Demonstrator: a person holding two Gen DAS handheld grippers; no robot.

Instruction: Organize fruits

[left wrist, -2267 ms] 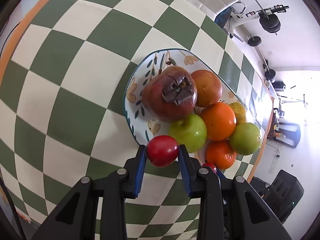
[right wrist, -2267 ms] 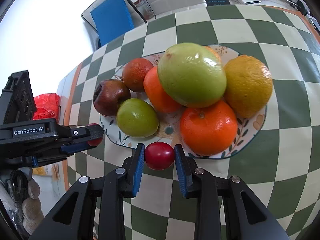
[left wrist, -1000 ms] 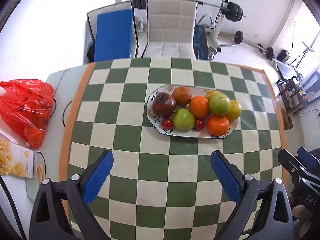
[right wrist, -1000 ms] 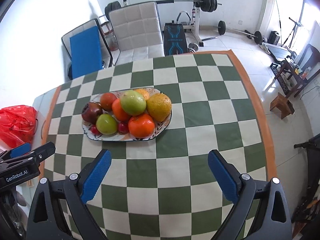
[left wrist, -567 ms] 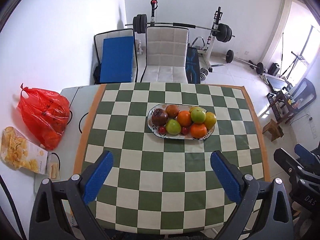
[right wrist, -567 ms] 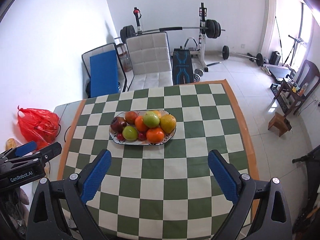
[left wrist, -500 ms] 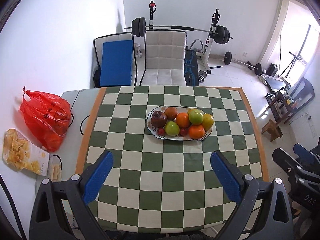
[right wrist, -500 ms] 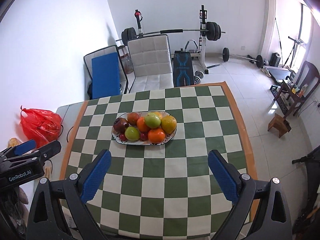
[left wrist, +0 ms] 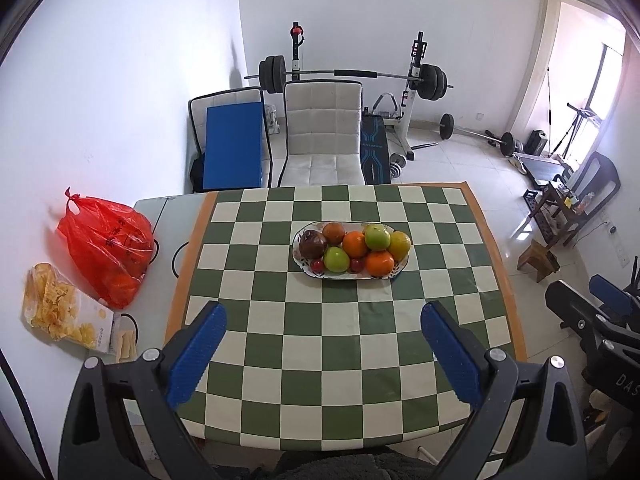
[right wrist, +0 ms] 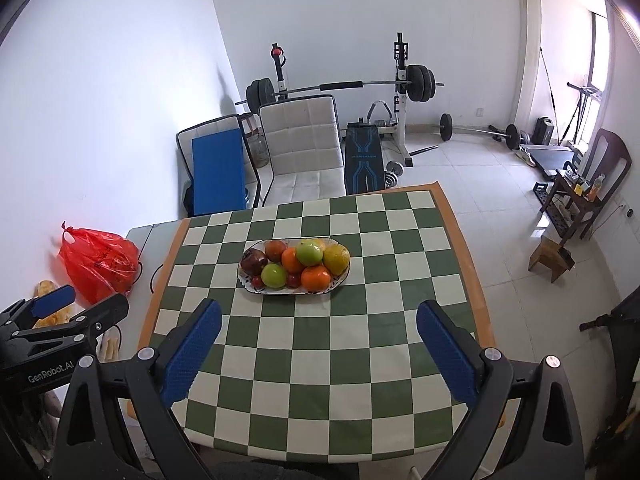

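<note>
An oval patterned plate [left wrist: 352,276] sits mid-table on the green-and-white checked cloth, heaped with fruit: oranges [left wrist: 379,262], green apples [left wrist: 336,259], a dark red fruit [left wrist: 313,242] and two small red fruits [left wrist: 318,265] at its front rim. The plate also shows in the right wrist view [right wrist: 294,290]. My left gripper [left wrist: 322,320] is open and empty, held high and well back from the table. My right gripper [right wrist: 318,316] is open and empty, equally high and far back.
A red plastic bag [left wrist: 106,246] and a snack packet [left wrist: 60,314] lie on the grey table part at left. A white chair [left wrist: 322,136] and a blue one [left wrist: 234,146] stand behind the table. Gym weights [left wrist: 348,76] line the far wall. A wooden stool [left wrist: 538,258] stands at right.
Both grippers let go of their small red fruits at the plate's front rim, opened wide and pulled far up and back from the table. In the last half second they rose slightly more.
</note>
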